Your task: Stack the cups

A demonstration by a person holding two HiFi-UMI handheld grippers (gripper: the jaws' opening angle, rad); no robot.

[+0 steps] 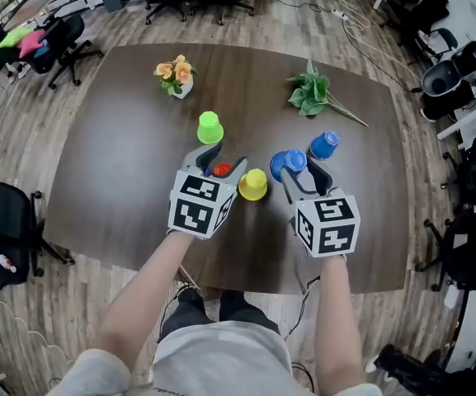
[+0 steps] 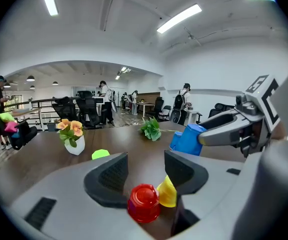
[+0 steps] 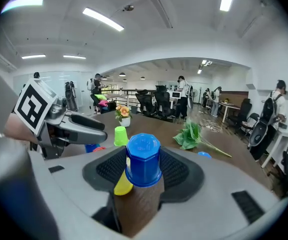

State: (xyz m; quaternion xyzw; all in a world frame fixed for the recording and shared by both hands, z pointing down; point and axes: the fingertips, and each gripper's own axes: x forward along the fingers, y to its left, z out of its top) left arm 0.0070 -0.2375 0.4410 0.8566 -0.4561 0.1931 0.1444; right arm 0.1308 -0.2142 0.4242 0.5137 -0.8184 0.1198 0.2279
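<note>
Left claw [image 2: 146, 158] up close: jaws stand apart, with a red cup [image 2: 144, 202] sitting upside down low between them, the pads not on it. Over on the right claw [image 3: 143, 152], the jaws are clamped on an upside-down blue cup [image 3: 143, 160]. Between the two claws, at four o'clock from the red one, sits a yellow cup [image 1: 252, 185]. At twelve o'clock from the left claw stands a green cup [image 1: 209, 127]; at one o'clock from the right, a second blue cup [image 1: 324, 144]. Farther across the table [image 1: 114, 163], a flower pot [image 1: 176, 79] at eleven and a leafy sprig [image 1: 310, 93] at one.
</note>
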